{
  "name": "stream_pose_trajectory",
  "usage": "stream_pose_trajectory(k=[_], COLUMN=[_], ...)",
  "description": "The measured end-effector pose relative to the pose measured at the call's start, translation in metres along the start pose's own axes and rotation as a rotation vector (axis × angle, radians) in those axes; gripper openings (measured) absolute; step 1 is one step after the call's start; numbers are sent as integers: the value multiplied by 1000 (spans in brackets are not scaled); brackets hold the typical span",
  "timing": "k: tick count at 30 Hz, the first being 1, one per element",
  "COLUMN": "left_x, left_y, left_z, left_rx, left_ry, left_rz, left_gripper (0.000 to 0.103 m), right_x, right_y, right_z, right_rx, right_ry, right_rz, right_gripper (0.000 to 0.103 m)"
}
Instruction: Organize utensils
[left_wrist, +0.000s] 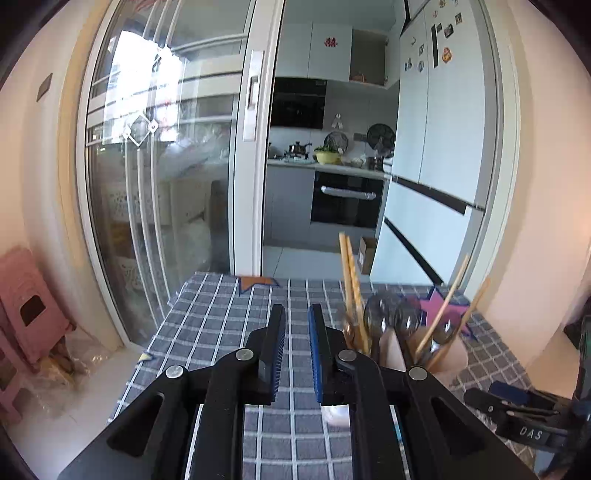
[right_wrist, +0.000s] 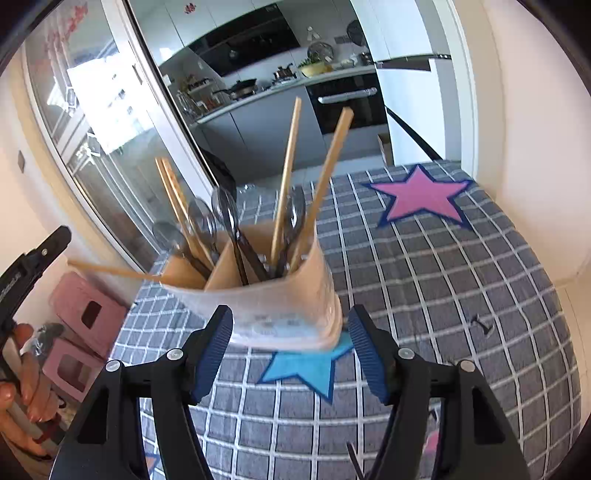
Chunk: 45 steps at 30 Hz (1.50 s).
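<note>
Utensil holder (right_wrist: 280, 295), on the checked tablecloth (right_wrist: 443, 295), already holds chopsticks (right_wrist: 286, 184) and spoons (right_wrist: 225, 210); right gripper (right_wrist: 291, 350) wide open and empty before it, left gripper (left_wrist: 297, 347) narrowly open, empty; task apparently near-complete.

A grey checked tablecloth (right_wrist: 461, 295) covers the table. The utensil holder (right_wrist: 288, 314) stands on it, a pink star (right_wrist: 421, 199) at 1 o'clock.

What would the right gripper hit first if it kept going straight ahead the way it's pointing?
Most likely the utensil holder: it stands straight ahead of the open right gripper, filling the gap between its fingers.
</note>
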<state>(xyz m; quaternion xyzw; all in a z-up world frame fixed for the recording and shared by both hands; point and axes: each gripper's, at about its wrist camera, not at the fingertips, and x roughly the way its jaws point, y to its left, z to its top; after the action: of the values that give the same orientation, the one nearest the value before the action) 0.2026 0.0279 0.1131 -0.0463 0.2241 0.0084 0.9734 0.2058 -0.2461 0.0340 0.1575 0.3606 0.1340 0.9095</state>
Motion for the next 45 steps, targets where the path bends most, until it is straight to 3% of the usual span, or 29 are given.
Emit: stream_pose_trajectory(k=[9, 20, 21, 22, 30, 32, 39, 45], left_x=[6, 6, 5, 5, 0, -1, -2, -13], left_y=[-3, -19, -19, -20, -17, -17, -22, -22], left_z=[-57, -87, -89, -92, -108, -113, -132, -136], left_rx=[30, 61, 63, 66, 59, 61, 114, 143], left_ry=[213, 331, 340, 357, 383, 386, 417, 368], left_rz=[-43, -85, -86, -86, -82, -86, -70, -40], left_gripper=[44, 45, 60, 103, 103, 103, 103, 103], right_x=[8, 3, 3, 3, -4, -6, -13, -21], right_y=[-2, -6, -6, -5, -3, -2, 3, 9], right_z=[-41, -63, -65, -66, -80, -82, -93, -100], right_rx=[16, 45, 45, 46, 49, 46, 29, -14], right_ry=[107, 157, 162, 166, 186, 182, 190, 170], right_rz=[-40, -91, -96, -98, -121, -128, -151, -196], right_gripper=[70, 71, 71, 71, 71, 76, 81, 81])
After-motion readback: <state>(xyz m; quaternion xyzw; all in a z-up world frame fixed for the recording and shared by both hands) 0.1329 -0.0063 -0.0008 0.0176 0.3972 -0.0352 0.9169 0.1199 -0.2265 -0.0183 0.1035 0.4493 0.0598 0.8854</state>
